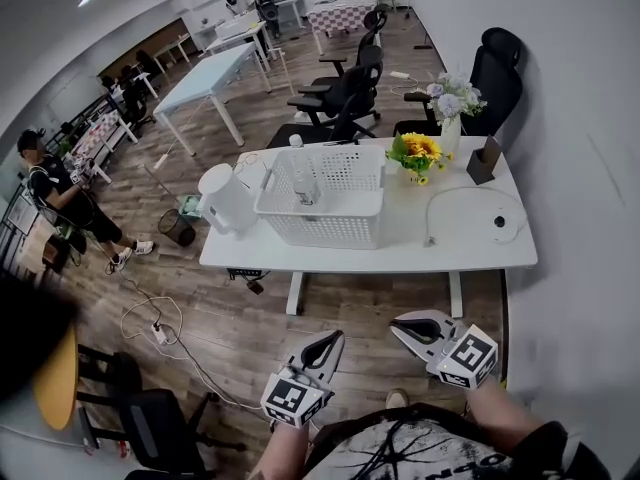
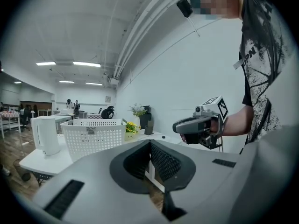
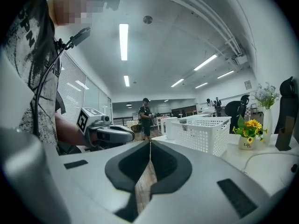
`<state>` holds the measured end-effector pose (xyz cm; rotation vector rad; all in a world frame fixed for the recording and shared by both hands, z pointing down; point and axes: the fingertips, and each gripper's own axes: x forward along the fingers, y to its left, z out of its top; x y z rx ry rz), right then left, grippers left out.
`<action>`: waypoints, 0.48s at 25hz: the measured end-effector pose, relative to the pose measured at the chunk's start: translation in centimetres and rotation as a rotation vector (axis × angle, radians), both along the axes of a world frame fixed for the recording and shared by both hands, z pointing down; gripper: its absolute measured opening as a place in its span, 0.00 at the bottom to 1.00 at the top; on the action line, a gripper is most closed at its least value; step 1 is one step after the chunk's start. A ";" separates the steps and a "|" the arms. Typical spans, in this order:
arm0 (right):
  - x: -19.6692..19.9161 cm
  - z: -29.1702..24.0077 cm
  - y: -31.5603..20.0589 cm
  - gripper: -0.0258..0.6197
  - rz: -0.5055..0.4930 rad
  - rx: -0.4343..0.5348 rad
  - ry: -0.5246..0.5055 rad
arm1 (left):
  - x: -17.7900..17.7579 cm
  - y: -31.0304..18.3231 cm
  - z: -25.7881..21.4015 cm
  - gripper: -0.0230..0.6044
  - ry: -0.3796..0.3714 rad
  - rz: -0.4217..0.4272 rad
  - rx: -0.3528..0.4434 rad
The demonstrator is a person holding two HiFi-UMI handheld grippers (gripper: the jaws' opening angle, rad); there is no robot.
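Two grippers sit low at the near edge, well short of the table: left gripper (image 1: pixel 328 340) has its jaws closed tip to tip w/ nothing between them, and right gripper (image 1: pixel 405 325) is the same, pads meeting, empty. Nearest thing ahead, centre-left on the white table (image 1: pixel 400 256), is the white basket (image 1: pixel 325 230). Left to right on the top: white kettle (image 1: pixel 226 200) just beside the basket's left wall, basket w/ a clear bottle (image 1: pixel 305 183) standing inside, small pot of yellow flowers (image 1: pixel 417 154) off its far right corner, tall vase (image 1: pixel 450 133) of pale flowers behind that, dark stand (image 1: pixel 483 163), then a looped white cable (image 1: pixel 465 194) w/ a round puck (image 1: pixel 499 221) near the right end. Basket looks like perforated plastic: prob. light, fairly stiff, walls may flex a bit. Thick top rim, approx. midway along each side, seems the best grip; bottle could tip if it tilts. Tabletop is smooth, prob. slick. Room: open office, wood-look floor, black chairs (image 1: pixel 345 93) on the far side, more desks far left, a person (image 1: pixel 50 183) standing at left, cords (image 1: pixel 150 318) on the floor near left.
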<state>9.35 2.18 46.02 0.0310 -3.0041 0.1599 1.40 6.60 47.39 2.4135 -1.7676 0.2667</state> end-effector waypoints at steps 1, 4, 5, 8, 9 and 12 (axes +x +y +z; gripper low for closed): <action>0.0 -0.1 -0.4 0.08 -0.007 0.003 -0.001 | 0.0 -0.5 0.0 0.05 -0.002 0.000 0.003; -0.2 -0.2 -1.6 0.08 -0.018 0.006 -0.007 | 0.0 -1.6 0.0 0.05 0.005 -0.009 0.010; -0.4 -0.2 -2.0 0.08 -0.023 0.007 -0.009 | 0.0 -2.0 0.0 0.05 0.005 -0.012 0.012; -0.8 -0.2 -2.8 0.08 -0.034 0.008 -0.013 | -0.3 -2.8 -0.2 0.05 -0.007 -0.017 0.018; -1.0 -0.2 -3.0 0.08 -0.037 0.007 -0.014 | -0.4 -3.0 -0.2 0.05 -0.009 -0.018 0.016; -1.9 0.1 -3.7 0.08 -0.038 0.006 -0.011 | -1.1 -3.3 -0.1 0.05 -0.011 -0.026 0.017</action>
